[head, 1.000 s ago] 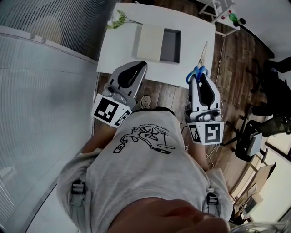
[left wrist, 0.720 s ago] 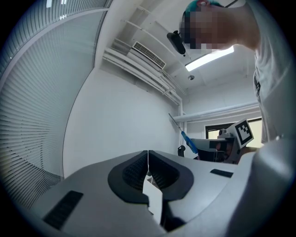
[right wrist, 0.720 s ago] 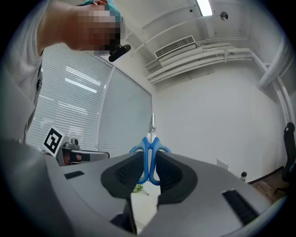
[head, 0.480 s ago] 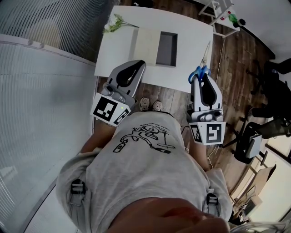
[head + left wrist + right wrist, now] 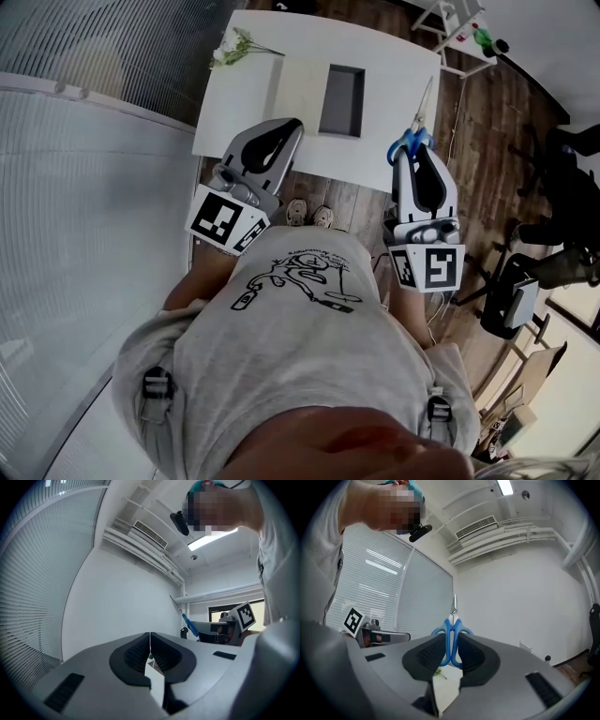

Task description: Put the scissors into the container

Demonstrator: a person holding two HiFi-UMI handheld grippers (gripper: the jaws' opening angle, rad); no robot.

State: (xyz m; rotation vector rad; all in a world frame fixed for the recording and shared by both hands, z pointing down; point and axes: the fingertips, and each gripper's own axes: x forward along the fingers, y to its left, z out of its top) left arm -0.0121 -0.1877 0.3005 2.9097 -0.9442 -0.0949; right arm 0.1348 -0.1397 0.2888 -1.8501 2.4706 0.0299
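The right tool [image 5: 410,157] is clamped on the handle loops of the blue-handled steel scissors [image 5: 418,120], by the right edge of the white desk [image 5: 239,117]. Their long axis runs on from the tool, with the blades pointing away from the person. The open, dark-lined rectangular container [image 5: 342,98] sits on the desk to the blades' left and lies roughly parallel to them, so the carry is likely leftward. The left tool [image 5: 287,129] is closed and empty.

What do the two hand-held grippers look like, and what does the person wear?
The left hand-held gripper and the right hand-held gripper have light grey, rounded shells that taper forward, with black ribbed pads. Each carries a white cube with black square markers at its rear. The person wears a grey T-shirt with a black line drawing.
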